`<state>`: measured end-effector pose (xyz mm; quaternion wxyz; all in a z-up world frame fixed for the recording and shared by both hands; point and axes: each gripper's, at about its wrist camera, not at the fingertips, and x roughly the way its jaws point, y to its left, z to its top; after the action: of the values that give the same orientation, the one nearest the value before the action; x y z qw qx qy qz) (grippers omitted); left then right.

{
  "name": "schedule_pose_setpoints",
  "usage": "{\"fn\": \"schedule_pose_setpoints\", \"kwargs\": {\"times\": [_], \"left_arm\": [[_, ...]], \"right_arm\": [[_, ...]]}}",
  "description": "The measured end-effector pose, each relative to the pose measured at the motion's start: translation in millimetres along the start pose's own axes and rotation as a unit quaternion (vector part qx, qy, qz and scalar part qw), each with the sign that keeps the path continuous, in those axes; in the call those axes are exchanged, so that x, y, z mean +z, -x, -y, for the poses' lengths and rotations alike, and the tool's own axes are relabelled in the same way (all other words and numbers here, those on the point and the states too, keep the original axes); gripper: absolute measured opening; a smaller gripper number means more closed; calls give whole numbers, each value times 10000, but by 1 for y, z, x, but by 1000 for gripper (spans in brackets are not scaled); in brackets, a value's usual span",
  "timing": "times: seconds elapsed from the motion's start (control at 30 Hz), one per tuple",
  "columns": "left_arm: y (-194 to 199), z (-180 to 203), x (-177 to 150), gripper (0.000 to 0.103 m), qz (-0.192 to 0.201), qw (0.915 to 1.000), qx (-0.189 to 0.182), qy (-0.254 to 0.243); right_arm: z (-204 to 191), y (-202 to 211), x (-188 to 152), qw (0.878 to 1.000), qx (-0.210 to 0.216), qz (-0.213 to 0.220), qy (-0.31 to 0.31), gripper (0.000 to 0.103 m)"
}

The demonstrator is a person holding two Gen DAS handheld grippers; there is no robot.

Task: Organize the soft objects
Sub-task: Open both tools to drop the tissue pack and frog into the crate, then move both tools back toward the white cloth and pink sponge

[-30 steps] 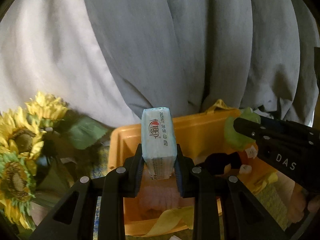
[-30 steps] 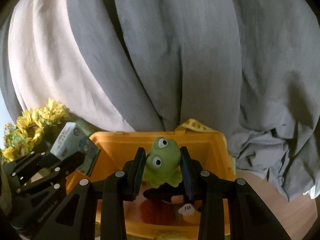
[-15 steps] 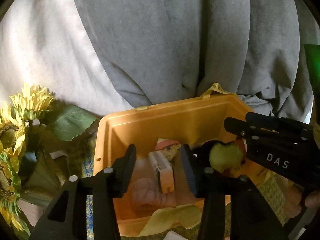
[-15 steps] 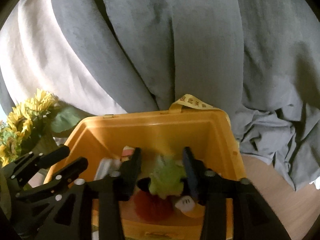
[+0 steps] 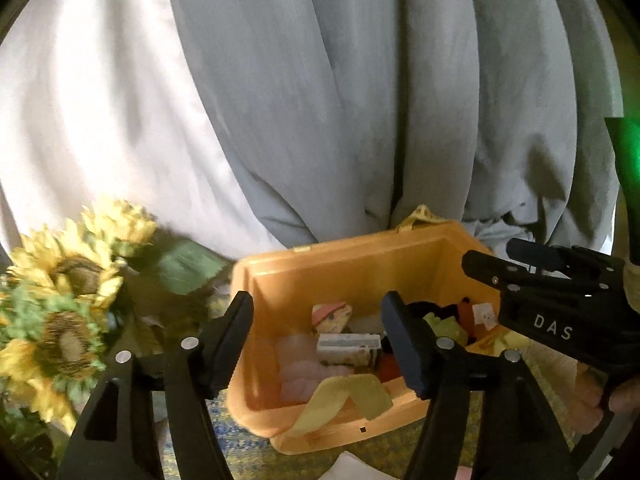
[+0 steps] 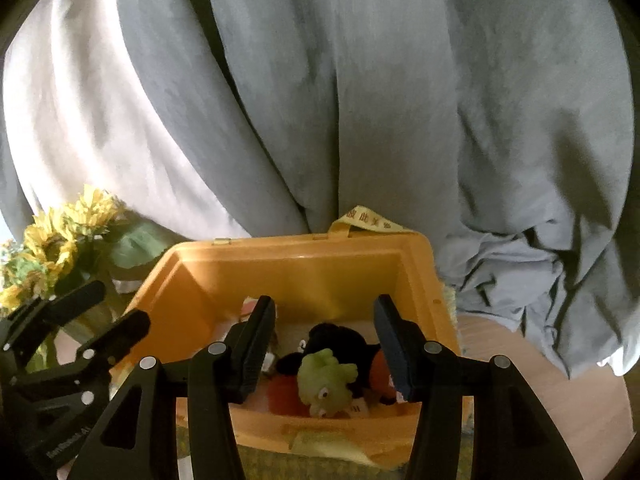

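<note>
Tissue pack [image 5: 348, 349] lies flat, apparently crosswise, in orange bin [image 5: 360, 256].

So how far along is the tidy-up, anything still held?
Done: the tissue pack and green frog toy lie in the orange bin. In hand: nothing; left gripper and right gripper jaws are opening, empty. Left: no loose soft items in view.

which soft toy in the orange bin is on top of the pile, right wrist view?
The green frog plush. It lies face-down on the black plush and red items, inside the orange bin.
</note>
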<state>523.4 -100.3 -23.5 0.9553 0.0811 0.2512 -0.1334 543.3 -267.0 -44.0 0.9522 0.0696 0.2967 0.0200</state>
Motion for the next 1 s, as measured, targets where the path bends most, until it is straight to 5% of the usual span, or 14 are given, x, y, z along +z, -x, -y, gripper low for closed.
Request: {"fn": "schedule_pose_setpoints", "kwargs": {"times": [0.37, 1.0], "left_arm": [[64, 1, -8, 66, 475, 9987, 191, -6], [111, 21, -70, 67, 234, 9989, 364, -162]], "right_arm": [[-12, 63, -11, 9982, -13, 562, 202, 62], [-14, 112, -67, 9981, 2, 445, 418, 62]]}}
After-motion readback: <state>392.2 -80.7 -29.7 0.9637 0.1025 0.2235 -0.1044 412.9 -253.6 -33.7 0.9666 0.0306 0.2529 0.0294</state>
